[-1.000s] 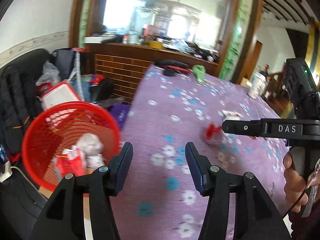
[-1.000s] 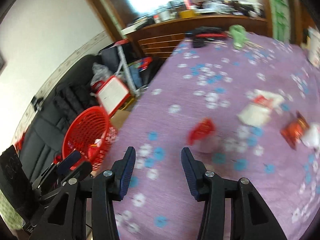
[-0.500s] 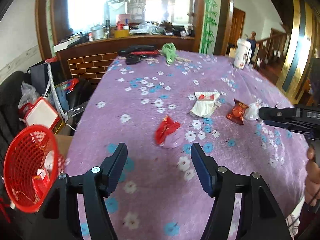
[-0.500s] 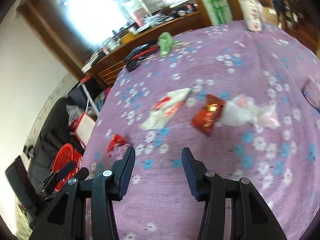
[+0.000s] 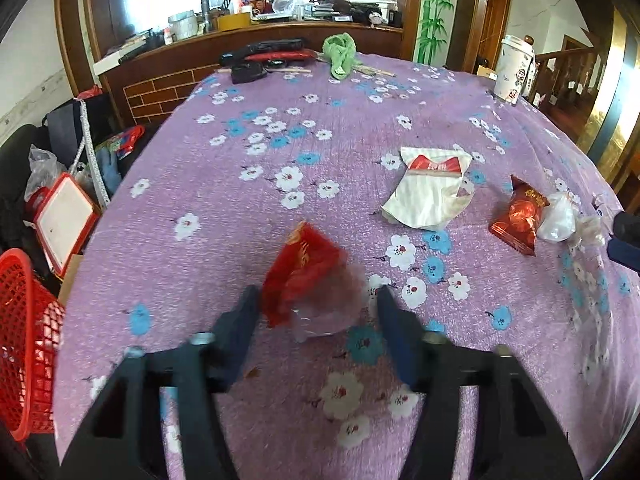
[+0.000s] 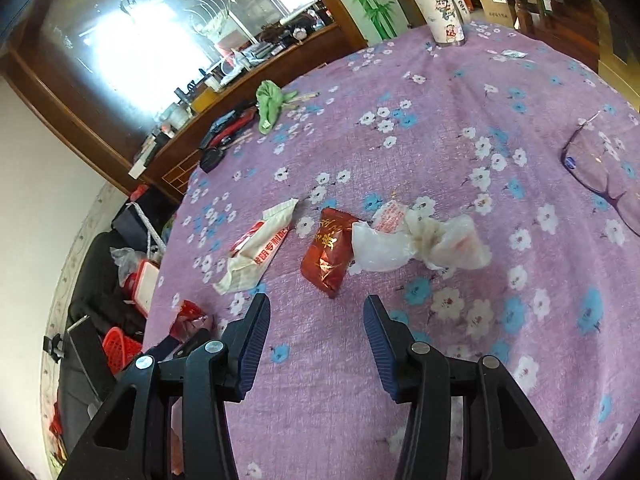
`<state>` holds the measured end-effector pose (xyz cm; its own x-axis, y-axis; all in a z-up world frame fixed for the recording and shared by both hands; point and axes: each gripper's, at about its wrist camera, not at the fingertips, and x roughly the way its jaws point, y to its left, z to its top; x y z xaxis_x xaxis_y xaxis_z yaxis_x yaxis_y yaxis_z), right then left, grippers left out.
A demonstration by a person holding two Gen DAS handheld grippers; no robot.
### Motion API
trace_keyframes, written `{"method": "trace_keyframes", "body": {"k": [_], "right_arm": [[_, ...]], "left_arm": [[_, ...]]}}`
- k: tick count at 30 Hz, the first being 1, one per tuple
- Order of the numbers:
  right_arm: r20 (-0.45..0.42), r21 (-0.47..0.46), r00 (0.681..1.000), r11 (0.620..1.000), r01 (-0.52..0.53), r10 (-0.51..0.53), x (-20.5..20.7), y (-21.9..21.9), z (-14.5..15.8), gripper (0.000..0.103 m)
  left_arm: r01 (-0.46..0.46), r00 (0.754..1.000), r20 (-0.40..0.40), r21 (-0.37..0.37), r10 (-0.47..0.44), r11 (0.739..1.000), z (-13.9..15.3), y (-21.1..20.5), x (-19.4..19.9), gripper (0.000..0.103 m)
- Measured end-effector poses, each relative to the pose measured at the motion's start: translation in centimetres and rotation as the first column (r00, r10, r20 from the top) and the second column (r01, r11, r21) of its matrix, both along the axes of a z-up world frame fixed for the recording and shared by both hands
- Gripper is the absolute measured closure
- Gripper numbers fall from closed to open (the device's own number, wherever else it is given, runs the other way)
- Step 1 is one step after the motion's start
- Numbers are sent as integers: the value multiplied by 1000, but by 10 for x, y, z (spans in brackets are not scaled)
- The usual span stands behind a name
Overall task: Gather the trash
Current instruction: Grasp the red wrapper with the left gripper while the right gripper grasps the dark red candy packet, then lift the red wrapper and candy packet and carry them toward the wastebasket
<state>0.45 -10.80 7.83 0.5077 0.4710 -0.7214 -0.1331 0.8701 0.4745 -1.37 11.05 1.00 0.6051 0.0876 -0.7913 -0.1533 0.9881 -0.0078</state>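
A crumpled red and clear wrapper (image 5: pixel 308 268) lies on the purple flowered tablecloth (image 5: pixel 248 208), right between the fingertips of my left gripper (image 5: pixel 316 308). Its jaws are closing, and a small gap still shows on the right side. The same wrapper (image 6: pixel 188 318) appears at the table's left edge in the right wrist view. My right gripper (image 6: pixel 316 314) stands open and empty just short of a dark red snack packet (image 6: pixel 330 252). Beside the packet lie a white plastic bag with crumpled tissue (image 6: pixel 420 240) and a flat white paper wrapper with red print (image 6: pixel 256 252).
A red mesh basket (image 5: pixel 24 340) with trash stands below the table's left edge. At the far end are a paper cup (image 5: pixel 514 68), a green cloth (image 5: pixel 340 54) and black and red items (image 5: pixel 264 54). Eyeglasses (image 6: pixel 600 164) lie at the right.
Both grippers swung away from the red basket over the table. The left one came down around the red wrapper. The right one moved right to the dark red packet.
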Motion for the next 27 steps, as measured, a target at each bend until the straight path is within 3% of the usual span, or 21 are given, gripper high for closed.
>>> {"method": "trace_keyframes", "body": {"k": [6,15,20,23,27], "right_arm": [[-32,-42,999,999,-17,15,26,29,-14,51],[-60,-160,997,986,35,-45,69,51,-37,51],[-34,-244,998,969,34,-44,74,58,-45,53],[-17,-266,1000,964,10,-15,74,61,-50,61],[63,-292,998,957,-2,21,63,65,-46,63]], "left_arm": [[-25,997,75,-22,26,999,-1,6,3,56],[-20,995,97,-46,24,999,1,12,3,56],[-17,995,102,-47,22,999,1,11,3,56],[-17,994,107,-42,22,999,1,11,3,56],[-29,992,120,-39,34,999,4,12,2,57]]}}
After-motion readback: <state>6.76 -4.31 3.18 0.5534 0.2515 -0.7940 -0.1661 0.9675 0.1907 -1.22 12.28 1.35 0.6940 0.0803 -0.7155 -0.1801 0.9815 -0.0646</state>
